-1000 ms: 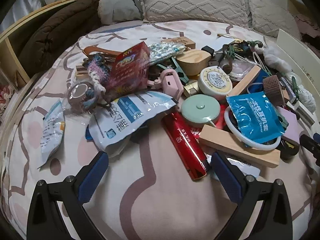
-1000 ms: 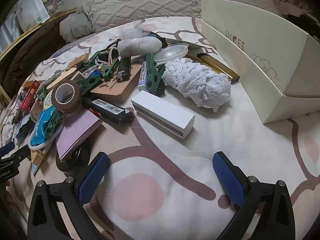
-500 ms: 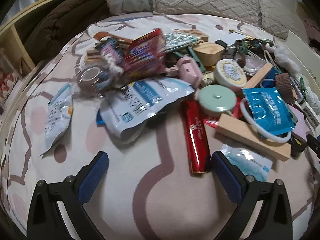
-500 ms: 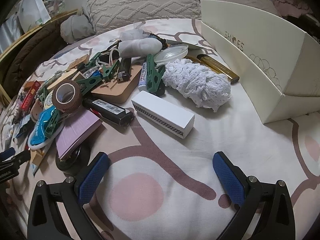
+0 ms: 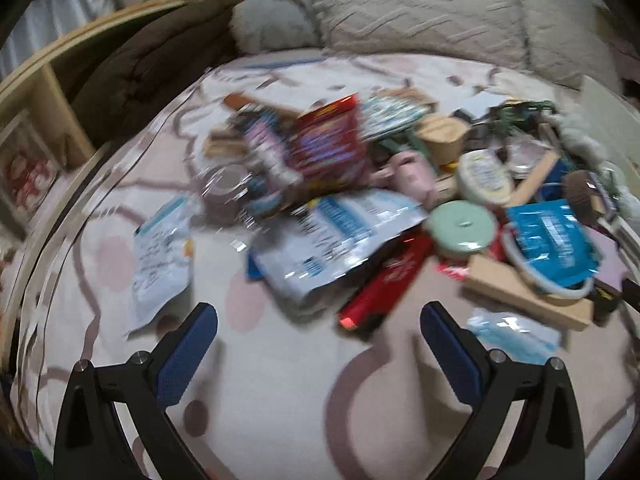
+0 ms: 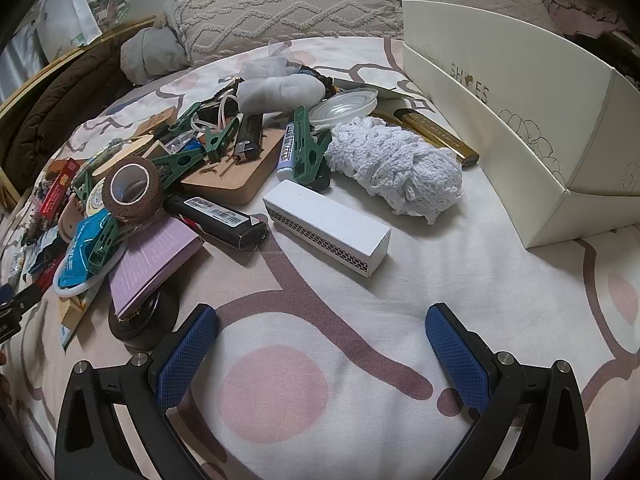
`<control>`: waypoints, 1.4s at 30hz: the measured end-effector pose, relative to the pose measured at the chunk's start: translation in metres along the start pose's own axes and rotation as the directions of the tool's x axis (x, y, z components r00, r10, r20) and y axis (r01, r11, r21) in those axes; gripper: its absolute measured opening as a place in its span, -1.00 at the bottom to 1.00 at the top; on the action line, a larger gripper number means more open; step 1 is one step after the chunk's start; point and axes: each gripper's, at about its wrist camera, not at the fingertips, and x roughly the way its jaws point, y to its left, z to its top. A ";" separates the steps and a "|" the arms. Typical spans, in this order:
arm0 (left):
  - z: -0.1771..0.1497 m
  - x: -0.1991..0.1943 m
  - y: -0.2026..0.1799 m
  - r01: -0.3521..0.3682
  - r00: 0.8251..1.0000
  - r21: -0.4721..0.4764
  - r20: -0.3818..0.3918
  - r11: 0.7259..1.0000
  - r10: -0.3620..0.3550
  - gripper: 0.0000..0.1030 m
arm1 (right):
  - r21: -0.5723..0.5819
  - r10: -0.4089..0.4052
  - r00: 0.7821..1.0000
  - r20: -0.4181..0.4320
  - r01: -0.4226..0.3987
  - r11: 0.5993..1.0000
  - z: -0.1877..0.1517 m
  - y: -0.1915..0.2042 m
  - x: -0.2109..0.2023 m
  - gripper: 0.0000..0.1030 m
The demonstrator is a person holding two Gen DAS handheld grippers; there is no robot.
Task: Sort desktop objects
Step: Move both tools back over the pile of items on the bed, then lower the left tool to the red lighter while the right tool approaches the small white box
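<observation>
left tool (image 5: 319,322) released, jaws just narrowing, nothing between | right tool (image 6: 322,326) released, empty | clutter (image 6: 208,168) heaped mid-bed, unsorted | shoebox (image 6: 520,128) at bed's right edge, probably for sorting

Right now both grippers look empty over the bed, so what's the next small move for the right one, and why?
Probably ease the right gripper forward and down to straddle the white box. Its jaws stand open with nothing between them, and that box lies alone on bare sheet just ahead, clear of the pile, with the open shoe box close on the right as a likely place for it.
</observation>
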 end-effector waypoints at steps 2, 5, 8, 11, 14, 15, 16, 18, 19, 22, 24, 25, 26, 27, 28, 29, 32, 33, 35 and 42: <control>0.001 -0.001 -0.008 -0.004 1.000 0.026 0.017 1.000 0.003 0.66 | -0.003 -0.004 1.000 -0.001 0.004 1.000 0.000 0.001 0.000 1.00; 0.001 0.005 -0.016 0.002 1.000 0.056 0.004 0.998 -0.002 0.36 | -0.005 -0.005 1.000 0.004 0.005 1.000 0.000 0.001 -0.001 1.00; 0.001 0.012 -0.020 -0.011 1.000 0.068 -0.020 0.998 0.012 0.12 | 0.017 0.016 1.000 0.020 -0.017 1.000 0.000 -0.004 -0.005 1.00; 0.001 0.013 -0.018 0.016 1.000 0.064 -0.021 0.998 -0.015 -0.10 | 0.016 0.003 1.000 0.027 -0.003 1.000 0.002 -0.005 -0.008 0.92; -0.001 0.010 -0.022 0.027 1.000 0.077 -0.016 0.997 -0.026 -0.32 | -0.010 -0.008 1.000 0.030 0.008 1.000 0.004 -0.004 -0.010 0.76; -0.002 0.009 -0.023 0.031 0.999 0.082 -0.017 0.996 -0.030 -0.32 | -0.014 -0.003 1.000 0.027 0.003 1.000 0.005 -0.005 -0.010 0.72; -0.003 0.009 -0.024 0.035 0.999 0.087 -0.018 0.996 -0.034 -0.34 | -0.017 -0.001 1.000 0.024 0.002 1.000 0.006 -0.006 -0.011 0.65; -0.003 0.007 -0.025 0.040 0.999 0.089 -0.018 0.995 -0.039 -0.36 | -0.015 0.007 1.000 0.024 -0.007 1.000 0.009 -0.009 -0.012 0.62; -0.004 0.006 -0.025 0.050 0.999 0.084 -0.019 0.995 -0.048 -0.38 | -0.016 0.016 1.000 0.025 -0.016 1.000 0.010 -0.010 -0.012 0.61; -0.004 0.003 -0.023 0.082 0.997 0.065 -0.019 0.995 -0.081 -0.42 | -0.036 0.026 0.999 0.029 -0.025 0.999 0.015 -0.011 -0.013 0.56; -0.004 0.002 -0.023 0.092 0.996 0.060 -0.019 0.994 -0.091 -0.44 | -0.105 -0.015 0.999 0.052 0.020 0.994 0.021 -0.006 -0.014 0.56; -0.005 0.001 -0.022 0.097 0.995 0.057 -0.018 0.994 -0.097 -0.44 | -0.139 -0.050 0.996 0.071 0.059 0.989 0.025 -0.003 -0.014 0.56; -0.005 0.001 -0.022 0.102 0.995 0.055 -0.018 0.993 -0.101 -0.45 | -0.159 -0.060 0.995 0.080 0.073 0.985 0.028 -0.002 -0.014 0.56; -0.005 0.001 -0.022 0.103 0.995 0.053 -0.018 0.993 -0.103 -0.45 | -0.167 -0.040 0.996 0.077 0.052 0.985 0.031 -0.002 -0.013 0.56; -0.005 0.001 -0.022 0.105 0.994 0.050 -0.020 0.993 -0.104 -0.45 | -0.175 -0.012 0.998 0.067 0.023 0.984 0.033 -0.002 -0.011 0.56; -0.005 0.002 -0.021 0.103 0.994 0.045 -0.021 0.994 -0.103 -0.45 | -0.188 0.004 0.998 0.059 0.007 0.982 0.034 0.000 -0.009 0.54; -0.005 0.005 -0.021 0.100 0.995 0.032 -0.024 0.995 -0.099 -0.44 | -0.225 0.010 1.000 0.025 -0.004 0.974 0.031 0.006 0.002 -0.14; -0.005 0.006 -0.020 0.099 0.995 0.029 -0.026 0.995 -0.098 -0.44 | -0.233 0.004 1.000 0.021 0.001 0.972 0.029 0.008 0.005 -0.18; -0.005 0.009 -0.019 0.101 0.995 0.026 -0.030 0.995 -0.100 -0.43 | -0.250 -0.005 0.999 0.034 0.013 0.968 0.026 0.011 0.005 -0.36; -0.006 0.020 -0.007 0.162 0.985 -0.061 -0.057 0.985 -0.165 -0.39 | -0.275 0.020 0.998 0.067 -0.001 0.962 0.011 0.019 -0.005 -0.56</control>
